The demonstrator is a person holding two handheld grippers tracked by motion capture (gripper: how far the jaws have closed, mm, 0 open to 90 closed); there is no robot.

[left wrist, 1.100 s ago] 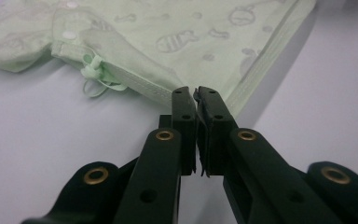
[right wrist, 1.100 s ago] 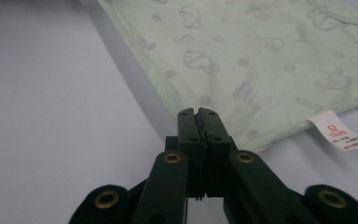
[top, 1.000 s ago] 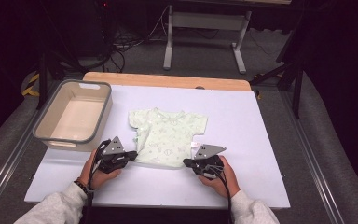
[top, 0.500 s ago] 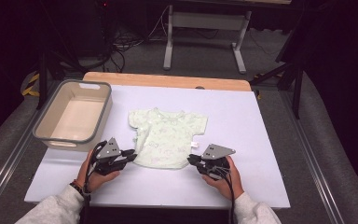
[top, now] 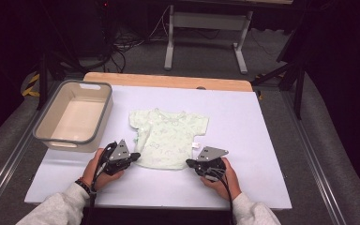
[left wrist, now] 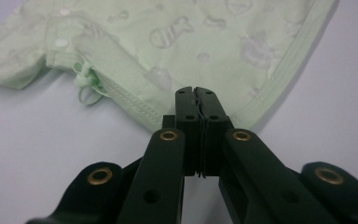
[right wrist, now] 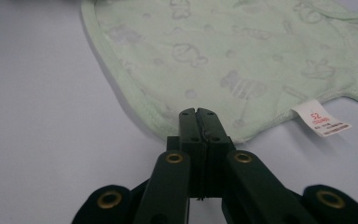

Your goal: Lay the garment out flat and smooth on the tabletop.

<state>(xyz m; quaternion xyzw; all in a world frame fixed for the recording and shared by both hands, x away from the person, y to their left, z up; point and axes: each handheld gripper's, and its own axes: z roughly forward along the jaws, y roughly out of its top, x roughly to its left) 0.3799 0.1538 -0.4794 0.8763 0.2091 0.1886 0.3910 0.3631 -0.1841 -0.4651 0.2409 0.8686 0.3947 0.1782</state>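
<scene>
A small pale green printed baby shirt (top: pixel 168 136) lies flat on the white table top, neck away from the person. My left gripper (top: pixel 135 155) sits at the shirt's lower left hem corner. In the left gripper view its jaws (left wrist: pixel 196 91) are shut, with the hem corner of the shirt (left wrist: pixel 205 42) running in between them. My right gripper (top: pixel 190 163) sits at the lower right hem corner. In the right gripper view it (right wrist: pixel 197 112) is likewise shut on the hem of the shirt (right wrist: pixel 223 51), beside a white size label (right wrist: pixel 320 119).
A grey-rimmed beige bin (top: pixel 44 126) stands at the table's left side. The white sheet (top: pixel 262 140) spreads bare to the right of the shirt. A wooden edge (top: pixel 168 80) runs along the far side, with dark floor and a stand beyond.
Both grippers drew slightly outward from the hem half a second ago and have come back in to its two lower corners. The shirt has stayed in place.
</scene>
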